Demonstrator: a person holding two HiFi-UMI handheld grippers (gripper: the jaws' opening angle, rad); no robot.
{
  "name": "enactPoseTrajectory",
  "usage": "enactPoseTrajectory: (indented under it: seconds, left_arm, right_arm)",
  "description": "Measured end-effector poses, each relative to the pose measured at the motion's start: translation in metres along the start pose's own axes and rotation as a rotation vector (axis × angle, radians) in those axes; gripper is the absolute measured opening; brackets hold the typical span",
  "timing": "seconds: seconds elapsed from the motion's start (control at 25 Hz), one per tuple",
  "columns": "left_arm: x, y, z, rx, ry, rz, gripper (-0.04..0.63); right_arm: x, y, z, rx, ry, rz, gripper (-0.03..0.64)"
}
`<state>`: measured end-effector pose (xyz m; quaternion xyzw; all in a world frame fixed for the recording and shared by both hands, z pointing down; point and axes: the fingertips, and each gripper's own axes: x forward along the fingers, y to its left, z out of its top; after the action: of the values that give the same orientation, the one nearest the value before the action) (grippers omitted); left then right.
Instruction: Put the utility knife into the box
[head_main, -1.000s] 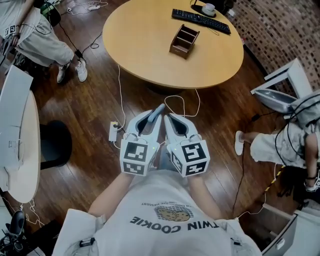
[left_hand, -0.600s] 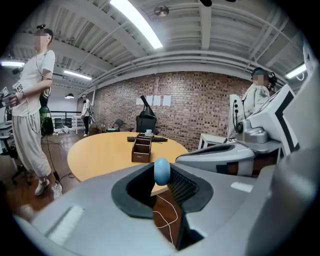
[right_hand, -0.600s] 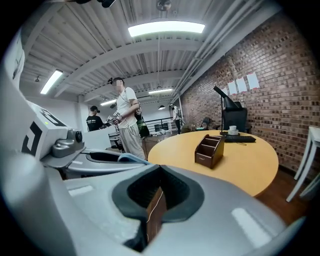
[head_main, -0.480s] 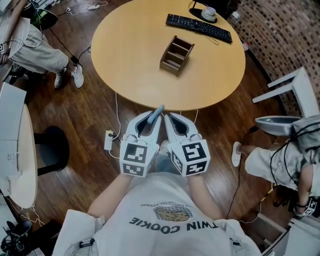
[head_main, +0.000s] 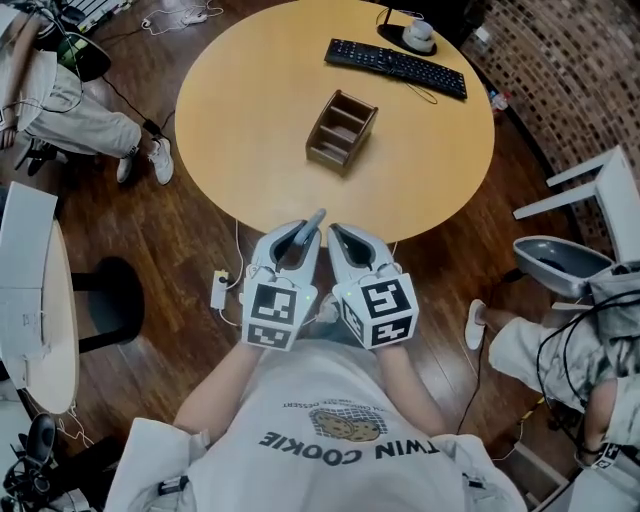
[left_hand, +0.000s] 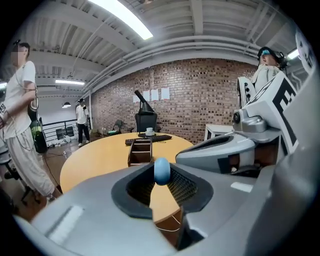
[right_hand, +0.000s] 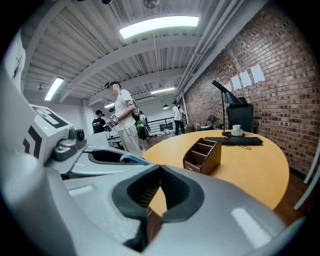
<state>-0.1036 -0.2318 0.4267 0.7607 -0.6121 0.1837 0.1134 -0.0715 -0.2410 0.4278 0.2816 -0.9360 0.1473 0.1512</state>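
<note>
Head view: your left tool (head_main: 300, 238) pinches a slim blue-grey utility knife (head_main: 316, 222), whose end juts past the jaws toward the round tan wooden desk (head_main: 250, 90). Your right tool (head_main: 340, 238) hangs just beside it, jaws pressed together on nothing. Both sit at the desk's near edge. The brown wooden compartmented box (head_main: 340, 132) stands well ahead, near the desk's middle, with a black keyboard (head_main: 395, 68) beyond it. The box's long axis runs away from you, roughly in line with the utility knife.

Left gripper view: the utility knife's blue end (left_hand: 161, 169) shows clamped between the pads, and the box (left_hand: 140, 151) lies straight ahead, compartments open upward.

Right gripper view: the jaws meet at their tips, empty, and the box (right_hand: 202, 155) lies ahead and to the right. By this reading, your left tool is the carrier and needs a forward reach over the desk before lowering into a compartment.
</note>
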Motion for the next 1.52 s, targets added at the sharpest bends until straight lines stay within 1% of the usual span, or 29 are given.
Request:
enactPoseTrajectory:
  seconds: [0.2, 0.36, 0.52, 0.68, 0.8, 0.92, 1.2, 1.52]
  left_arm:
    - [0.020, 0.001, 0.010, 0.070, 0.013, -0.011, 0.074]
    - [0.036, 0.006, 0.015, 0.162, 0.033, -0.030, 0.074]
    - [0.057, 0.016, 0.015, 0.224, 0.066, -0.082, 0.074]
    - [0.082, 0.029, 0.017, 0.308, 0.086, -0.138, 0.074]
    - [0.101, 0.035, 0.016, 0.395, 0.106, -0.197, 0.074]
    - [0.110, 0.039, 0.016, 0.499, 0.118, -0.260, 0.074]
    - [0.135, 0.045, 0.013, 0.726, 0.113, -0.413, 0.074]
    - [0.157, 0.044, 0.002, 0.954, 0.109, -0.538, 0.074]
  right_arm:
    - [0.008, -0.013, 0.008, -0.006, -0.010, 0.005, 0.002]
    - [0.014, -0.025, 0.013, -0.009, -0.009, -0.009, 0.002]
    - [0.025, -0.039, 0.018, -0.007, -0.006, -0.040, 0.002]
    - [0.042, -0.056, 0.023, 0.006, 0.001, -0.083, 0.002]
    - [0.053, -0.068, 0.026, 0.027, 0.004, -0.126, 0.002]
    - [0.061, -0.075, 0.030, 0.053, 0.004, -0.171, 0.002]
    - [0.075, -0.090, 0.031, 0.110, 0.009, -0.276, 0.002]
    - [0.081, -0.103, 0.032, 0.141, 0.007, -0.361, 0.002]
